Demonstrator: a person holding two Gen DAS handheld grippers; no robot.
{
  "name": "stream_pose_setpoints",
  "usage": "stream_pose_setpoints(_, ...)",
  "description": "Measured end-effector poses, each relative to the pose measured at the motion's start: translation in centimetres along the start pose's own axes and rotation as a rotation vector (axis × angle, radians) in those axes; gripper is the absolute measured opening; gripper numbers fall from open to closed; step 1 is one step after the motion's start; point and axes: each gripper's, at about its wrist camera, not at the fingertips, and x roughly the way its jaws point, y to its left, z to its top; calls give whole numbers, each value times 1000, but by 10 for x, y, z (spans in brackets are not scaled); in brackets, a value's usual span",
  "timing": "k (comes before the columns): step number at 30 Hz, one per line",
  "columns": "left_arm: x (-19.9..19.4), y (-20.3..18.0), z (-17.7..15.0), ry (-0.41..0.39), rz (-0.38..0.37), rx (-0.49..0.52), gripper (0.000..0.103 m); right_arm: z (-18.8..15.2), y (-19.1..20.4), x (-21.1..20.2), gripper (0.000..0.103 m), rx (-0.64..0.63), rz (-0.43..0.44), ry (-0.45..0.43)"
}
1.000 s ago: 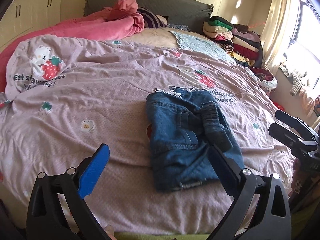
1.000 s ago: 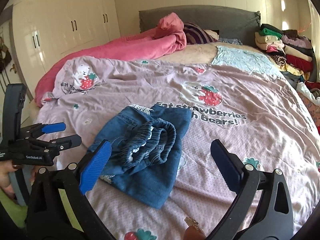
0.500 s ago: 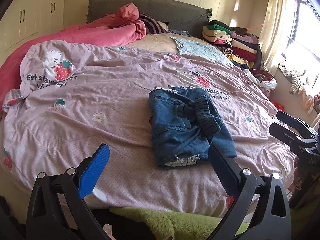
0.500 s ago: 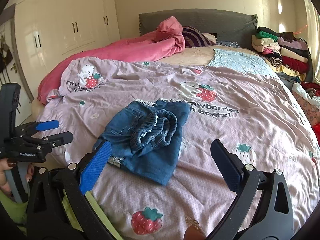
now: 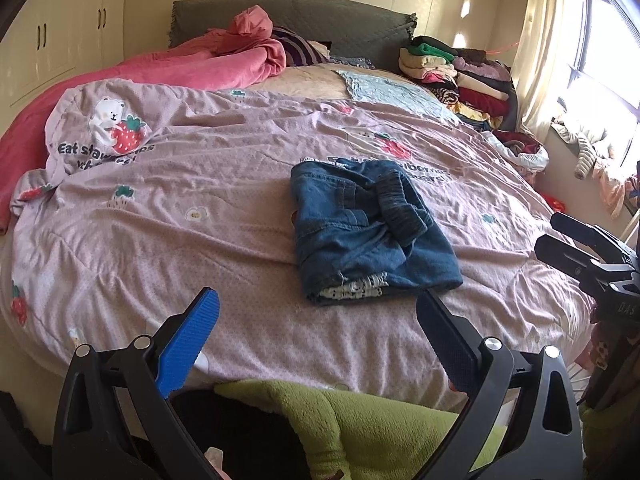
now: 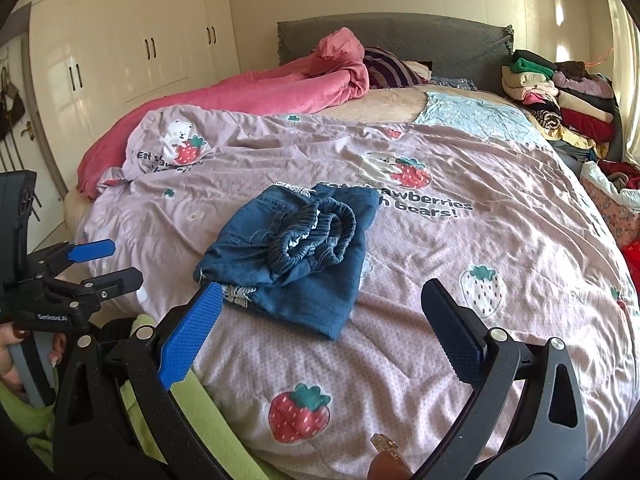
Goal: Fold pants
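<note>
Small blue denim pants (image 5: 368, 228) lie folded into a compact bundle on the pink strawberry quilt (image 5: 168, 216), elastic waistband on top; they also show in the right wrist view (image 6: 296, 260). My left gripper (image 5: 316, 320) is open and empty, held back from the bed's near edge, well short of the pants. My right gripper (image 6: 320, 308) is open and empty, just short of the pants' near corner. Each gripper shows in the other's view: the right gripper (image 5: 556, 232) at the right edge, the left gripper (image 6: 108, 260) at the left edge.
A crumpled pink blanket (image 5: 224, 60) lies by the grey headboard (image 5: 320, 16). Stacked folded clothes (image 5: 460, 76) sit at the bed's far right. White wardrobes (image 6: 132, 52) stand left. A green fleece sleeve (image 5: 360, 420) is below my left gripper. A window (image 5: 604, 48) is at right.
Both grippers have pulled back from the bed, so the pants look farther away. The pants have not moved. Both grippers stay open.
</note>
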Motion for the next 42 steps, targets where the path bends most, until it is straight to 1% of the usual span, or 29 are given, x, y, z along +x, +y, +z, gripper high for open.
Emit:
stream_pose_setpoints(6, 2, -3, -12, 13, -14, -14, 98, -8, 0, -3, 94, 4, 0, 12)
stream_pose_setpoints(12, 3, -5, -19, 23, -12, -12, 98, -17, -1, -3, 94, 11, -3, 29)
stream_pose_setpoints(16, 5, -6, -24, 24, -12, -14, 98, -22, -1, 0, 94, 15, -1, 42)
stream_pose_setpoints(22, 10, -4, -30, 45, -10, -22, 98, -29, 1, 9, 94, 25, 6, 77)
stream_pose_setpoints(27, 12, -4, -31, 50, -6, -28, 98, -32, 2, 13, 94, 27, 10, 89)
stream_pose_setpoints(33, 13, -3, -31, 56, 16, -28, 98, -33, 2, 15, 94, 29, 11, 95)
stream_pose_setpoints(42, 12, 0, -31, 55, 27, -38, 98, -34, 3, 15, 94, 30, 4, 92)
